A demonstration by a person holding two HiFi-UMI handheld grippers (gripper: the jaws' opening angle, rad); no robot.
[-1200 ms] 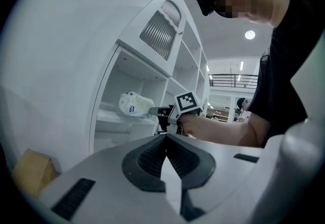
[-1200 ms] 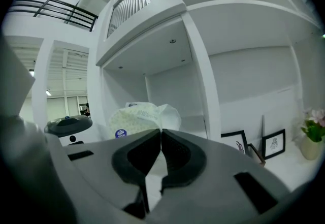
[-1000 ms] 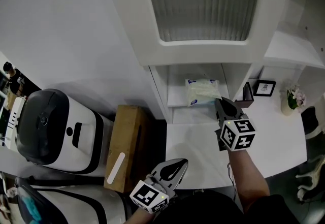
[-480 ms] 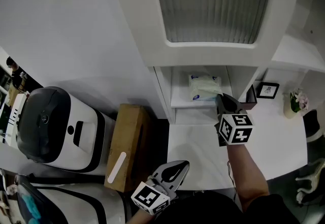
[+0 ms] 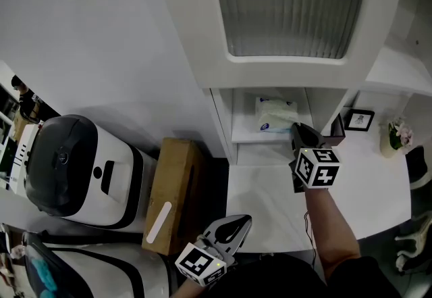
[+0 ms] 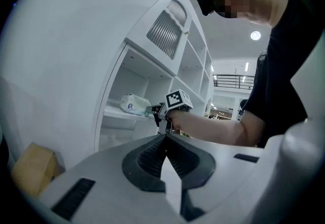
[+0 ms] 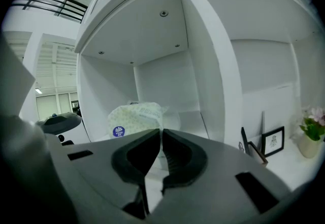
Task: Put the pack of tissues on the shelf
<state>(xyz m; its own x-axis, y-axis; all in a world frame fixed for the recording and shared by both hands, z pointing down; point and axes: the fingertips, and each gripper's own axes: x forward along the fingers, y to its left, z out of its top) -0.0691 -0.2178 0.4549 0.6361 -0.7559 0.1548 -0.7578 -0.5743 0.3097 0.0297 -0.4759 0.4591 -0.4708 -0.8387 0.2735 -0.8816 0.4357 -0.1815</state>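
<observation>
As right claw (image 5: 298, 130) pinches it, pack (image 5: 275, 114) lies shelved.

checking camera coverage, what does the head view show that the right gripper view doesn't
Only the head view: the brown cardboard box, the black-and-white appliance and the left gripper. Only the right gripper view: the right gripper's jaws shut on an edge of the white pack of tissues. Both: that pack on the white shelf, and the small black-framed picture.
</observation>
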